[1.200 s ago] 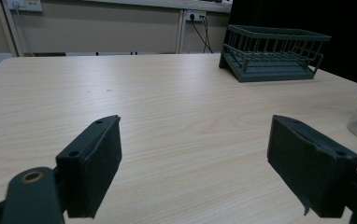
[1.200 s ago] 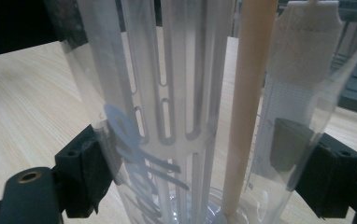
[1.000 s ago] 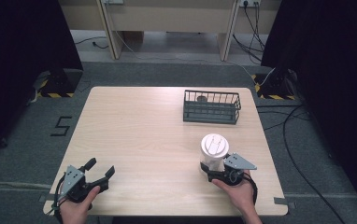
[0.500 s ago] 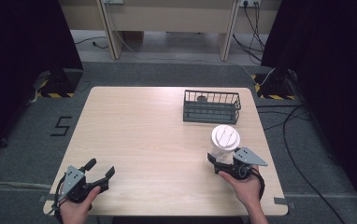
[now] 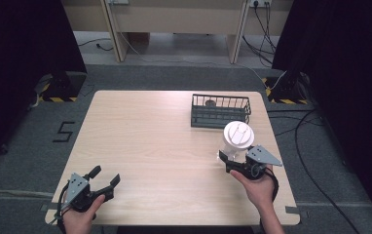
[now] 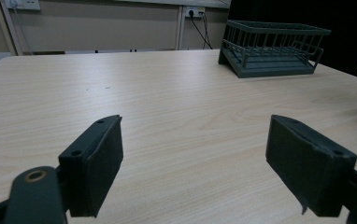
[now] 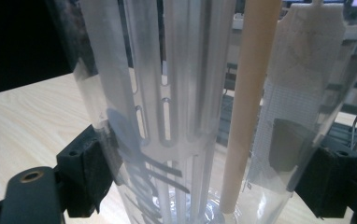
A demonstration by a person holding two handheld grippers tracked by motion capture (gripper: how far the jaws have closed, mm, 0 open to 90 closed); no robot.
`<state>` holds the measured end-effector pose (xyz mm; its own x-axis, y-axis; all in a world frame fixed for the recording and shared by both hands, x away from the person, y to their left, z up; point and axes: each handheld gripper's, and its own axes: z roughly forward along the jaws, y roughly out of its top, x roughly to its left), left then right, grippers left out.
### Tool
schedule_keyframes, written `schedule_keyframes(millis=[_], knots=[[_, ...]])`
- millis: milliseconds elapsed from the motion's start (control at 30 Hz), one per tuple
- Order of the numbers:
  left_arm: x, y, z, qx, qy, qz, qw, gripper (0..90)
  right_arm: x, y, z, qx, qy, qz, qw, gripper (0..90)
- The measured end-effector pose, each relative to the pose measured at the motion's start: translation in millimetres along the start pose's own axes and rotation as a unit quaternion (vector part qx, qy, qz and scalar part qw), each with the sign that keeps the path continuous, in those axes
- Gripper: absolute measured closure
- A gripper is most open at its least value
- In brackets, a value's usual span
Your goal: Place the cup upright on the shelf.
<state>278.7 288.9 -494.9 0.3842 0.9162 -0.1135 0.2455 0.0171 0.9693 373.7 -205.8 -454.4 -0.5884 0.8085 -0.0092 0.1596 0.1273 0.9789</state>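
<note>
black "5" [image 5: 65, 131] on grey floor [image 5: 23, 146]

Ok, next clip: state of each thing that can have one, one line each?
Left gripper: open, empty, low at the table's near left corner.
Right gripper: shut on the bottle.
Bottle: clear, white lid on, upright, held beside the basket.
Basket: upright on the table; one small dark item inside, unclear.

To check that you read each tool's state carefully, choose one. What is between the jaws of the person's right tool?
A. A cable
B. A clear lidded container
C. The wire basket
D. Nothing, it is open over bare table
B: in the right gripper view both jaw pads press the walls of the clear container, and the high view shows the right tool at its base, under its white lid.
</note>
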Motion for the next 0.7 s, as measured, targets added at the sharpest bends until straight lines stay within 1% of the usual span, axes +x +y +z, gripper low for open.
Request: schedule_keyframes(millis=[233, 300, 433, 700], knots=[[0.0, -0.1, 0.2, 0.001, -0.001, 0.000, 1.0000, 18.8, -3.7, 10.6, 6.7, -0.010, -0.004, 0.003, 0.9999, 18.4], [0.0, -0.1, 0.2, 0.001, -0.001, 0.000, 1.0000, 18.8, -4.9, 12.3, 8.1, -0.011, -0.005, 0.002, 0.9999, 18.4], [0.1, -0.3, 0.2, 0.003, 0.000, 0.001, 1.0000, 18.9, -6.0, 14.9, 10.2, -0.010, -0.009, 0.008, 0.9999, 18.4], [0.3, -0.4, 0.6, 0.003, 0.001, 0.002, 1.0000, 18.8, -10.4, 21.6, 13.8, -0.014, -0.016, 0.009, 0.9997, 18.4]])
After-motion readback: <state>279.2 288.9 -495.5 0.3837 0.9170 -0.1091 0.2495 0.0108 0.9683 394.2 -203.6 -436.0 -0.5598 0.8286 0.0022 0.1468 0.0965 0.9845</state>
